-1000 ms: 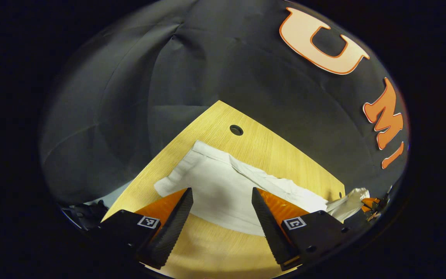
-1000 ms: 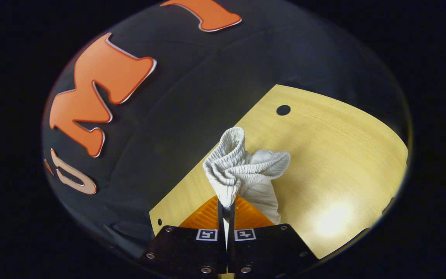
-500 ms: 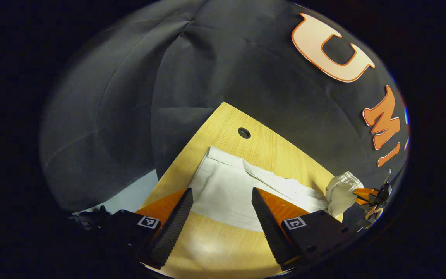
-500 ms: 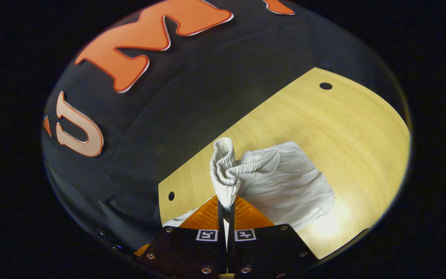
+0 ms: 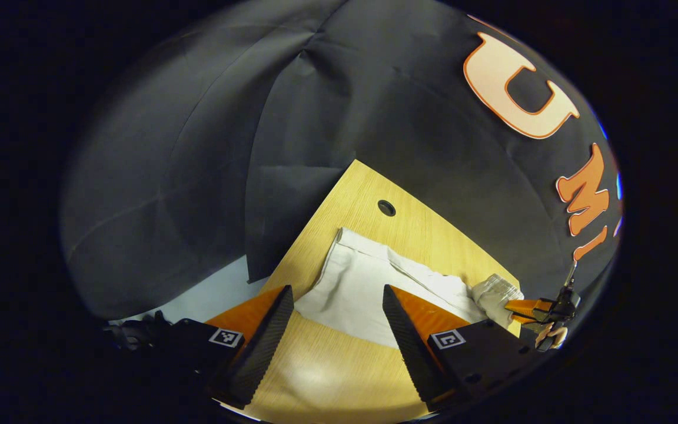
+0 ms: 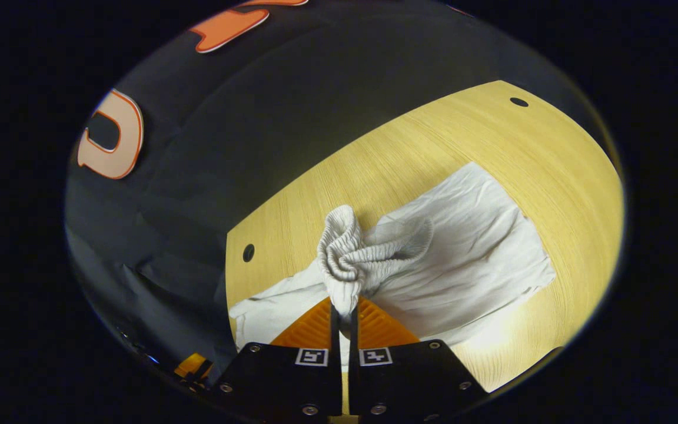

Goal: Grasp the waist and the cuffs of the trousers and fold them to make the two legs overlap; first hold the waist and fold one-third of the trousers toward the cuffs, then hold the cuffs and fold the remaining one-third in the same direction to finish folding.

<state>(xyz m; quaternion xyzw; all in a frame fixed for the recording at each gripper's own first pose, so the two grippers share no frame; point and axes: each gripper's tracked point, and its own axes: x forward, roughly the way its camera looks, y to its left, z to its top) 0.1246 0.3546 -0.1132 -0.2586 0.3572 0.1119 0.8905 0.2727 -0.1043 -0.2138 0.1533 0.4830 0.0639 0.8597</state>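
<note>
Your right gripper (image 6: 344, 312) has its fingers clamped on the ribbed elastic waist (image 6: 351, 259) of the white trousers (image 6: 468, 247), which bunches up above the tips into a ruffled knot. The rest of the garment lies flat on the wooden bench (image 6: 374, 171), its far end reaching toward the corner with the round hole (image 6: 518, 102). In the left gripper view your left gripper (image 5: 339, 312) hovers with fingers spread wide and holding nothing, above the near edge of the cloth, while the right gripper shows farther off near the bench's right edge with the gathered waist in it.

This fabric looks light, thin and limp; it will likely drape and wrinkle rather than hold a line, and a single pinch point lets the waist sag on both sides. The elastic band is the thickest, grippiest part, so it should not slip easily. For the free gripper, the best hold seems to be the waistband's other side, so the fold edge travels straight toward the cuffs.
</note>
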